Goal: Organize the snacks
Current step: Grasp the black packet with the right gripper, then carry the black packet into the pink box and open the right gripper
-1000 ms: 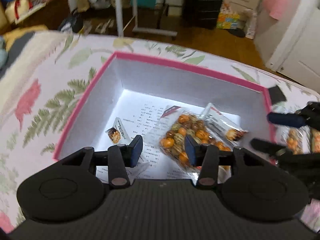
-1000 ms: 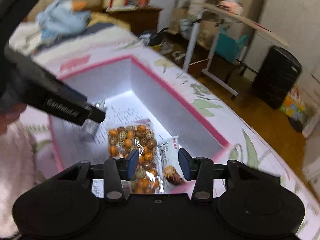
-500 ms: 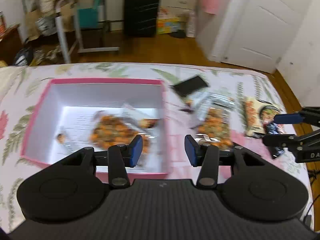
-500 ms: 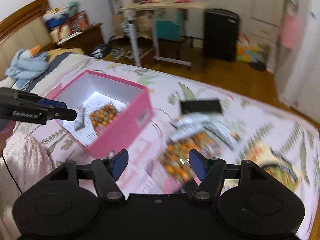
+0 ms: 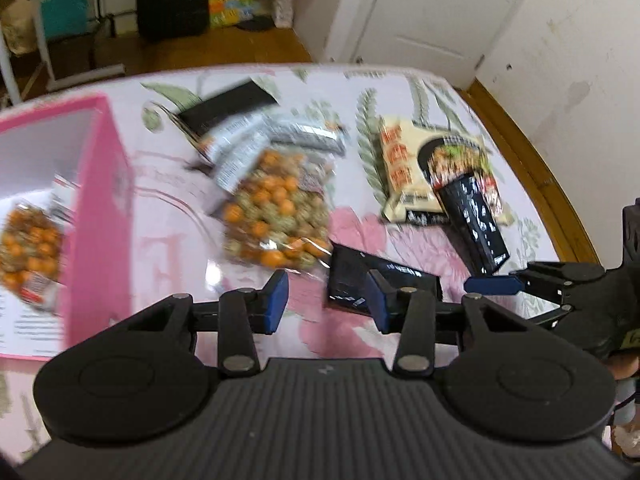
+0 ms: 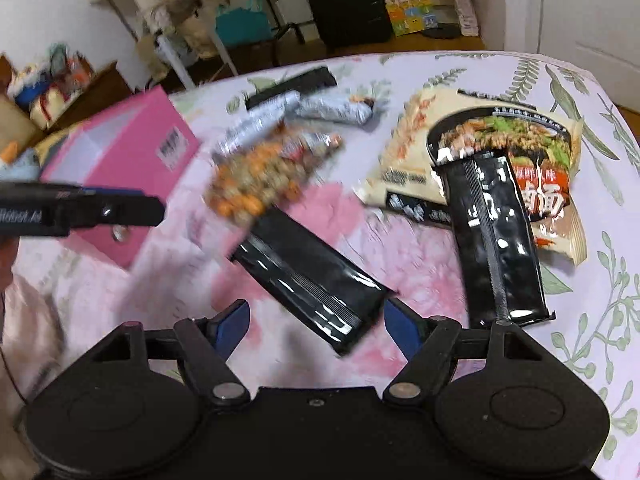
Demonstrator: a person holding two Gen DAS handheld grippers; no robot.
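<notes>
A pink box [image 5: 100, 216] [image 6: 132, 148] stands at the left with a bag of orange nuts [image 5: 28, 240] inside. On the floral cloth lie another nut bag [image 5: 276, 212] [image 6: 260, 176], silver packets [image 5: 280, 140] [image 6: 320, 108], a noodle pack [image 5: 432, 160] [image 6: 500, 148] and black pouches [image 6: 312, 284] [image 6: 496, 236] [image 5: 476, 220]. My left gripper [image 5: 326, 300] is open and empty above a black pouch [image 5: 352, 280] and the nut bag's near edge. My right gripper [image 6: 314, 324] is open and empty, its jaws on either side of a black pouch's near end.
A black flat item [image 5: 228, 106] [image 6: 296, 84] lies at the far side of the cloth. The table's right edge [image 5: 532, 168] runs by a wall and white door [image 5: 432, 12]. A desk, black case [image 6: 344, 0] and clutter stand beyond.
Both grippers swung right, away from the pink box, to the loose snacks on the cloth. The right gripper came down low over a black pouch and opened wider.
</notes>
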